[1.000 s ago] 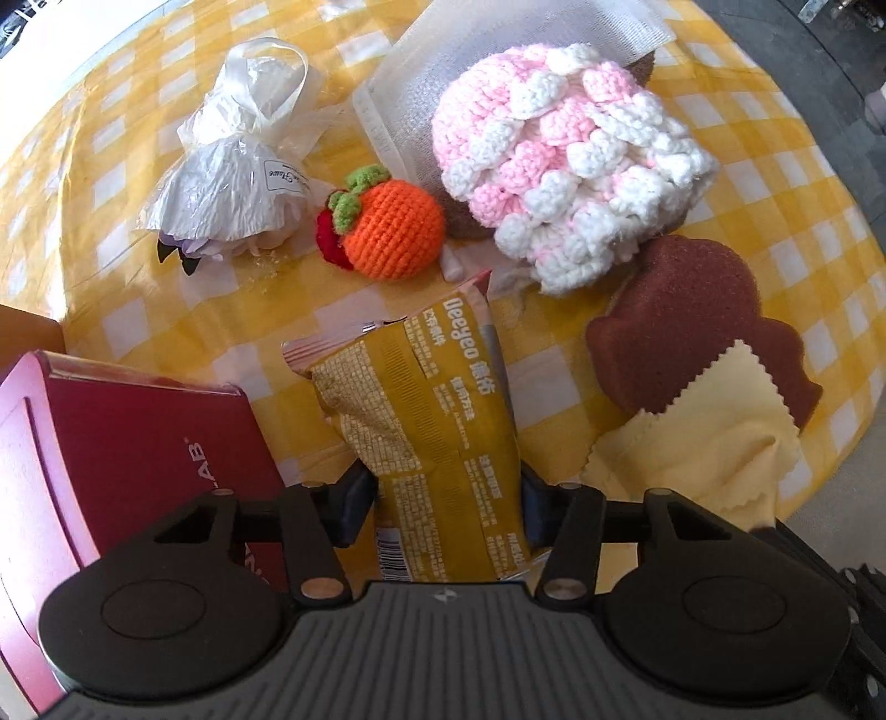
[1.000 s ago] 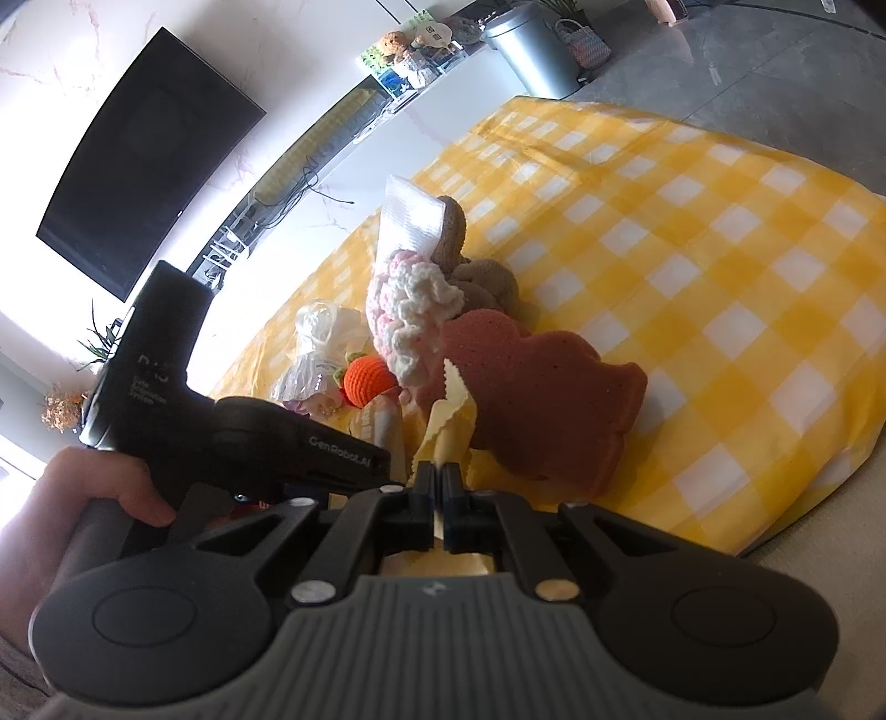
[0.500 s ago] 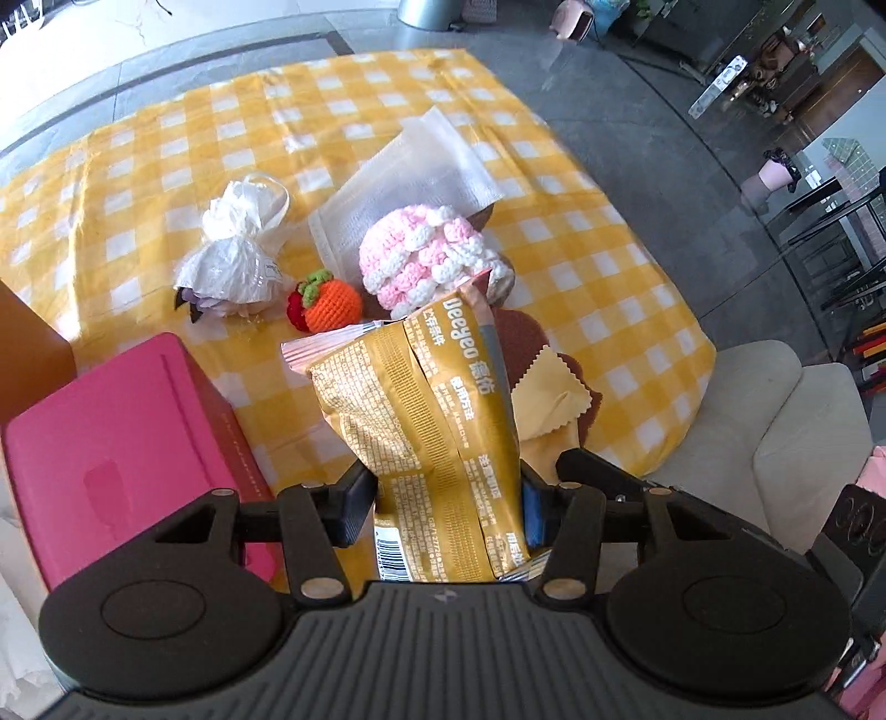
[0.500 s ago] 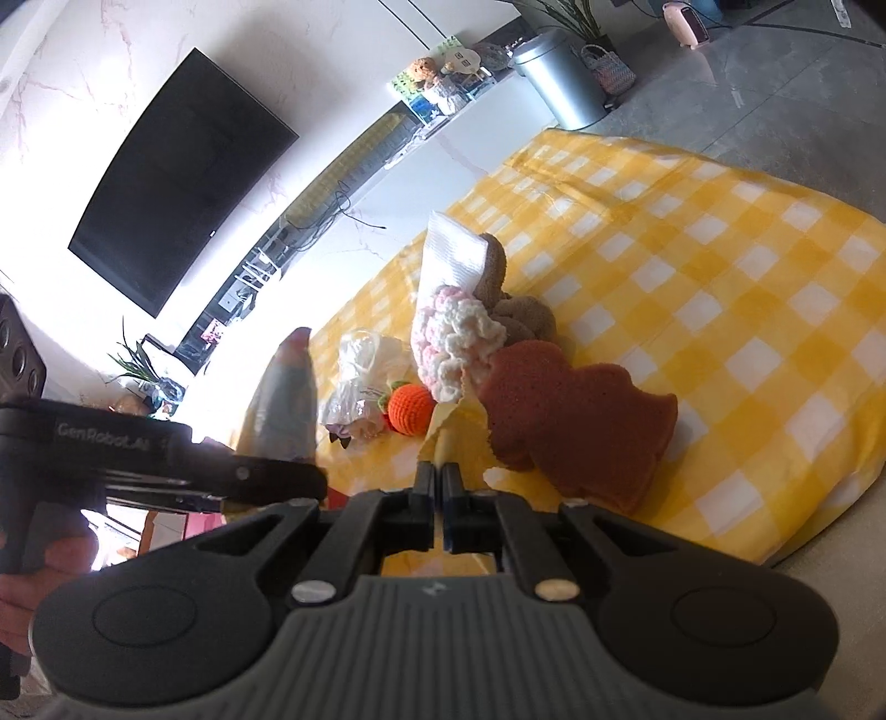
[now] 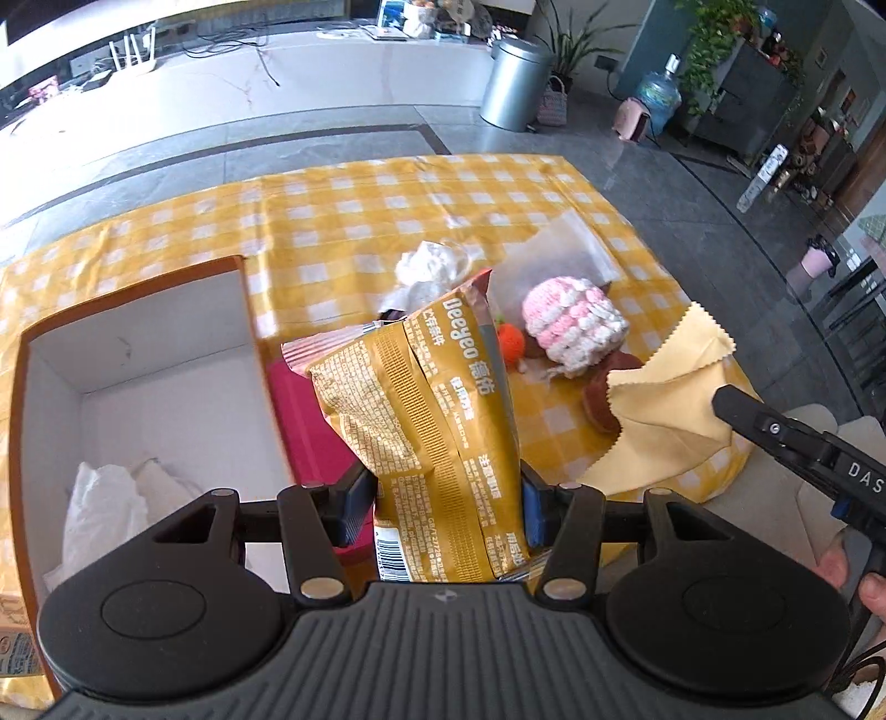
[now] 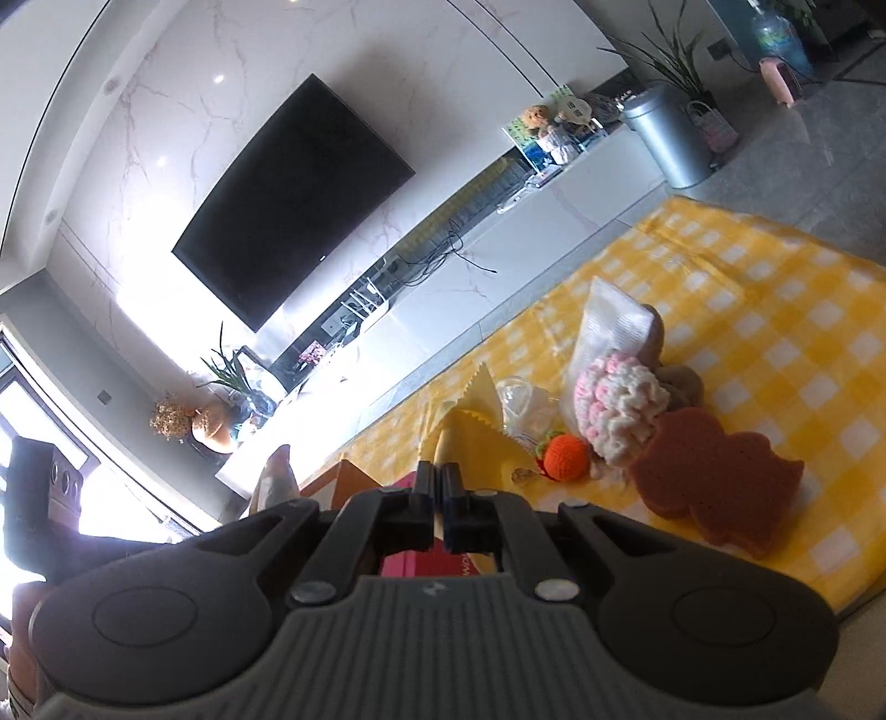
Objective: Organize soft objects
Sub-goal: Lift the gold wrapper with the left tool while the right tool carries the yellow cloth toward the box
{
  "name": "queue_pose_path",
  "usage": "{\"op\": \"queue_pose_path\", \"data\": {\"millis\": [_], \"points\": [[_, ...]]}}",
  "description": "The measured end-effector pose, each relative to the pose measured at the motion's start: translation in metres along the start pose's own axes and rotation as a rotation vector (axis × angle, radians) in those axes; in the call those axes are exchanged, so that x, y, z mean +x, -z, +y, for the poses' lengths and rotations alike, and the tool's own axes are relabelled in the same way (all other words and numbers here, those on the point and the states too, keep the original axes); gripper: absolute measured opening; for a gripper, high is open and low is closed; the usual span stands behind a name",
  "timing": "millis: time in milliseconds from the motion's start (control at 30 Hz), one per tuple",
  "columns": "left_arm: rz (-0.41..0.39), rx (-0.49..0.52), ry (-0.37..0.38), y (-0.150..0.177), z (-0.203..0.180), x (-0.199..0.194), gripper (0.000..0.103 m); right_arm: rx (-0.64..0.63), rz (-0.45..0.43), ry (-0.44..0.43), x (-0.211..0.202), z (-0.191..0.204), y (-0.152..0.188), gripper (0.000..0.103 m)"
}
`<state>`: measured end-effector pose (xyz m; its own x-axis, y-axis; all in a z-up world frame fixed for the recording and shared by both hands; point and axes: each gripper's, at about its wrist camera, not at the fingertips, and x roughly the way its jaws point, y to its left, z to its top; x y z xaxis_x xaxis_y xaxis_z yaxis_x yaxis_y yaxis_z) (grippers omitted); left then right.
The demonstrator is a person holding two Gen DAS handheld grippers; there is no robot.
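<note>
Left gripper (image 5: 446, 501) part open, pads clamped on gold foil snack packet (image 5: 426, 426), held above table beside open white-lined cardboard box (image 5: 138, 354). Right gripper (image 6: 439, 498) pinched tight on pale yellow zigzag-edged cloth (image 6: 470, 437), raised off checked tablecloth (image 6: 775, 332).

Place: a home living room.
Far wall: marble, with a wall-mounted television (image 6: 293, 202).
Below it: long white media console (image 6: 498, 243) with cables and toys.
Floor: grey tiles, metal bin (image 5: 515, 83), houseplants (image 5: 714, 39).
Near: yellow checked tablecloth (image 5: 360, 210).
</note>
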<state>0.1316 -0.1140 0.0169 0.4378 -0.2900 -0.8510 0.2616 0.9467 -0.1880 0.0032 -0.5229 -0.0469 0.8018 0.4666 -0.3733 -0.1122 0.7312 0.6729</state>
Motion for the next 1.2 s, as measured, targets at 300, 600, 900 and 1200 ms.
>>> {"op": "queue_pose_path", "data": {"millis": [300, 600, 900, 1200], "points": [[-0.146, -0.149, -0.019, 0.039, 0.084, -0.048, 0.060, -0.109, 0.018, -0.088, 0.023, 0.087, 0.013, 0.002], [-0.315, -0.302, -0.139, 0.085, 0.149, -0.073, 0.060, -0.270, 0.184, -0.137, 0.075, 0.158, 0.055, 0.002], [-0.355, -0.316, 0.038, 0.113, 0.182, -0.054, 0.060, -0.419, 0.380, -0.029, 0.135, 0.181, 0.106, 0.002], [-0.336, -0.328, 0.001, 0.124, 0.186, -0.036, 0.060, -0.547, 0.482, 0.152, 0.180, 0.182, 0.143, 0.001]]}}
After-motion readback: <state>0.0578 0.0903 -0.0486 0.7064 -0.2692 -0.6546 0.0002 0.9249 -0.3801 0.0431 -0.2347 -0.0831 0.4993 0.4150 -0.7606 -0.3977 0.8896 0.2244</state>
